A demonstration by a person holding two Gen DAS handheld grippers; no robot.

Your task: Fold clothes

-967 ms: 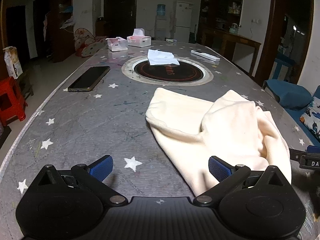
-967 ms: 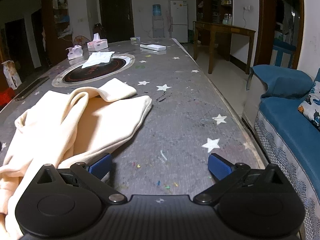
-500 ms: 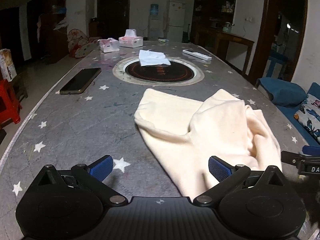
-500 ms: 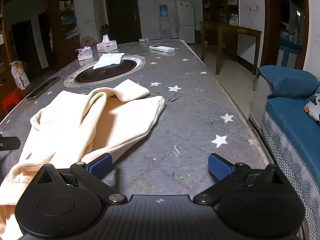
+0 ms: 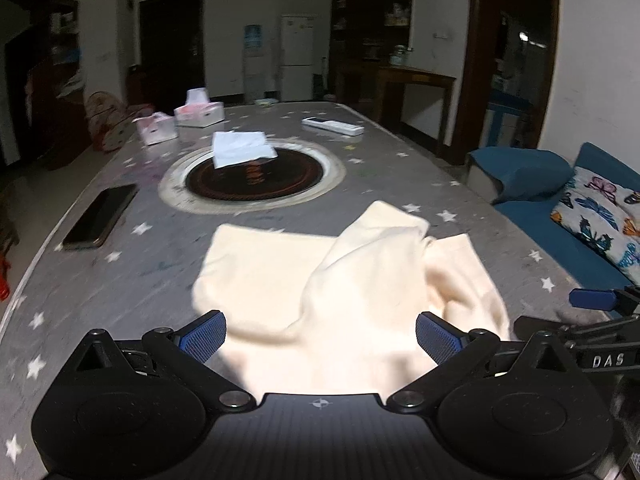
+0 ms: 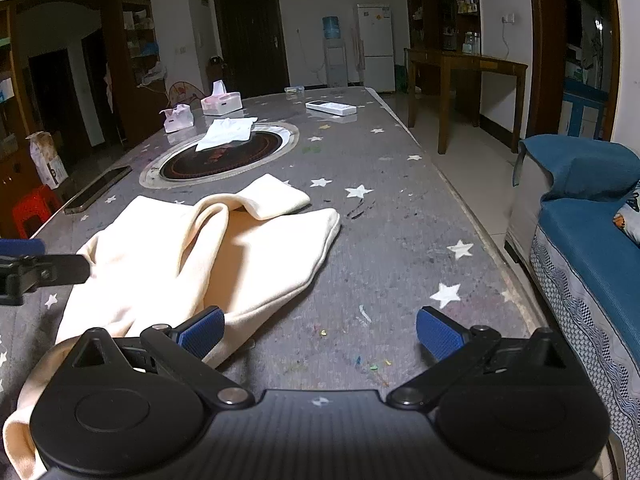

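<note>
In the left wrist view, a cream garment is seen lying rumpled on the grey star-patterned counter, one part doubled loosely over the rest, so that it is neither spread flat nor neatly folded. The left gripper is held low over the garment's near edge with its jaws spread wide; cloth is seen between the blue pads, but nothing is pinched, and contact with the fabric cannot be told. This placement is judged to suit a grasp of the near hem. A phone and a round inset hob are left well beyond the garment. In the right wrist view, the garment is seen at the left, its sleeve-like flap turned over toward the far side. The right gripper is likewise spread wide; its left pad is seen against the garment's near edge, the other over bare counter, and nothing is held.
</note>
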